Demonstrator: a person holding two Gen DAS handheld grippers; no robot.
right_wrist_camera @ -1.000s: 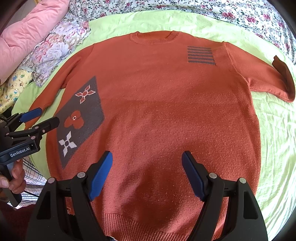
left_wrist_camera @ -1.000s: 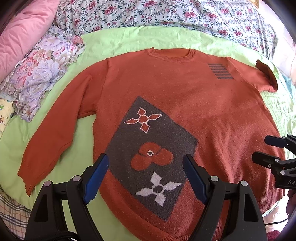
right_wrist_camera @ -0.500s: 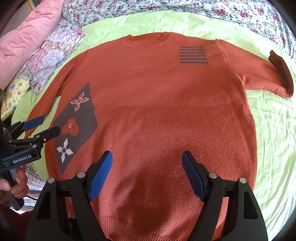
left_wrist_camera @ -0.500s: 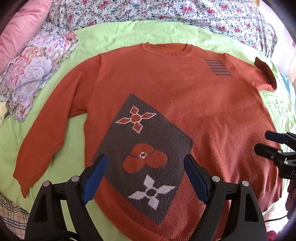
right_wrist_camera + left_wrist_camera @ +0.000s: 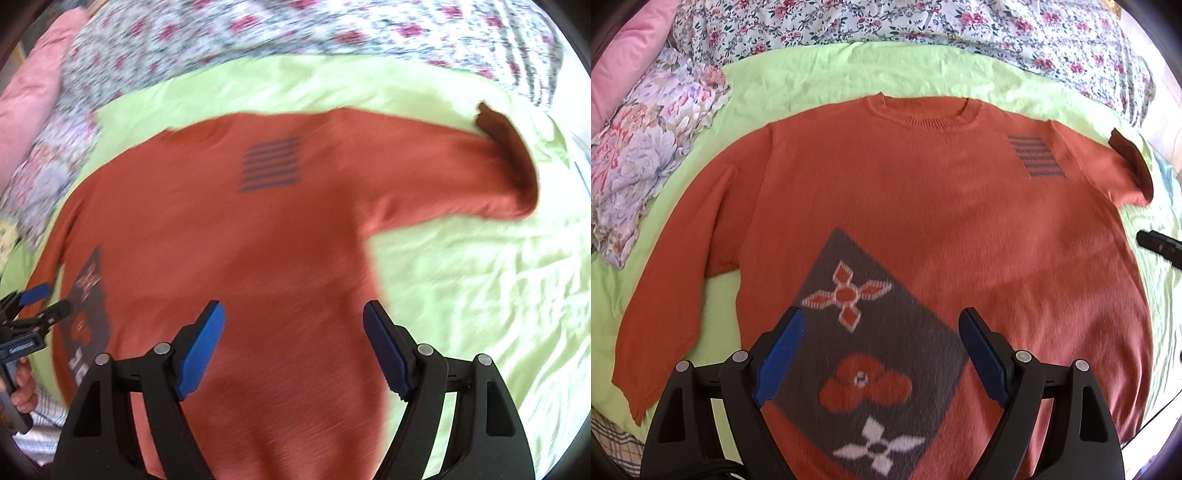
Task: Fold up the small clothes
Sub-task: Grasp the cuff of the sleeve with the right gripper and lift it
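An orange sweater (image 5: 923, 206) lies flat, front up, on a light green sheet (image 5: 812, 74), with a grey patch of flower motifs (image 5: 871, 354) and a small striped patch (image 5: 1034, 157). Its right sleeve (image 5: 461, 177) is folded back at the cuff; its left sleeve (image 5: 668, 295) lies spread out. My left gripper (image 5: 882, 354) is open and empty above the grey patch. My right gripper (image 5: 293, 347) is open and empty above the sweater's right side, near the armpit. The left gripper also shows in the right wrist view (image 5: 40, 302).
A floral quilt (image 5: 960, 26) lies along the far side of the bed. A flowered pillow (image 5: 646, 155) and a pink pillow (image 5: 620, 55) sit at the far left. The green sheet (image 5: 480, 295) is wrinkled right of the sweater.
Both grippers have moved forward over the sweater. The right gripper has swung right toward the right sleeve, its view blurred by motion. Both stay open.
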